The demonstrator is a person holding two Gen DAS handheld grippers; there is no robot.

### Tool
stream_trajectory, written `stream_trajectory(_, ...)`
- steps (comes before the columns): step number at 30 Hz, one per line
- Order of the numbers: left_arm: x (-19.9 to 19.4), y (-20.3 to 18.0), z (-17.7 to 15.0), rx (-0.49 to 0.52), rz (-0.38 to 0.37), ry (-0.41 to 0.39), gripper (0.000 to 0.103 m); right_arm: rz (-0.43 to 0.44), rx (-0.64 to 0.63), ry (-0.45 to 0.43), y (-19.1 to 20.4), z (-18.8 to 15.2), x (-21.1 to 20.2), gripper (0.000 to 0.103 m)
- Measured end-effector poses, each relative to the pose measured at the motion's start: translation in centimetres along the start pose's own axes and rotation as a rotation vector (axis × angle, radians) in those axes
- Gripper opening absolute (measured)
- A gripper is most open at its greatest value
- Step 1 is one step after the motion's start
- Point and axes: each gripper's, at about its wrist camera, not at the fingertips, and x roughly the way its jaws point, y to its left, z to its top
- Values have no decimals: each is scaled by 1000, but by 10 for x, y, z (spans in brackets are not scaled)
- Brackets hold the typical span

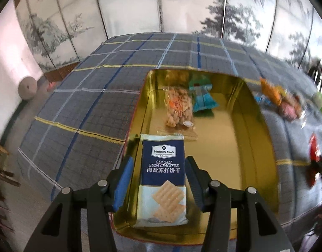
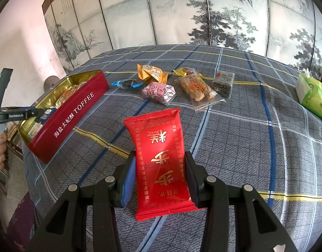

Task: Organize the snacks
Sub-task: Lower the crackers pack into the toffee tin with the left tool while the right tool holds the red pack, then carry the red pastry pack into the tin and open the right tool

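In the left wrist view my left gripper [image 1: 159,169] is over the near end of the gold-lined tin [image 1: 259,153]. A blue soda cracker pack [image 1: 163,178] lies between its fingers, with a gap on each side; the jaws are open. Further in the tin lie a clear pack of fried snacks [image 1: 177,109] and a teal candy pack [image 1: 202,96]. In the right wrist view my right gripper [image 2: 160,177] is shut on a red snack pack [image 2: 161,159], held above the cloth. The red toffee tin [image 2: 64,117] stands to the left.
Loose snacks lie on the plaid cloth beyond the red pack: an orange pack [image 2: 150,73], a pink wrapped sweet [image 2: 158,92], a blue candy [image 2: 127,84], a clear fried-snack pack [image 2: 197,88], a dark seed bar [image 2: 222,83]. A green tissue pack [image 2: 312,96] sits far right.
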Motion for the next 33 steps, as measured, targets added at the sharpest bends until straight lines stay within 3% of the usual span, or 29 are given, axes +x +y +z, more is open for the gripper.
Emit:
stream_trajectory(4,-17,12,-4,-61,-16,-35,58,0,1,7,0,-1,0,40)
stream_trajectory(11,-43,11,-14,-42,47,-81,58,23,12,1,6,9,-8,40)
stream_trajectory(21,-63,8,-20,-55,39,-102,58,249,-86,-46,80,60,-26,40)
stream_trajectory(26,-64,12,-22,-70,58,-92,58,373,-114,9,124,81,-2,40)
stream_trajectory(33,-60,23,-24,-88,101,-79,58,377,-125,119,157,84,47,40)
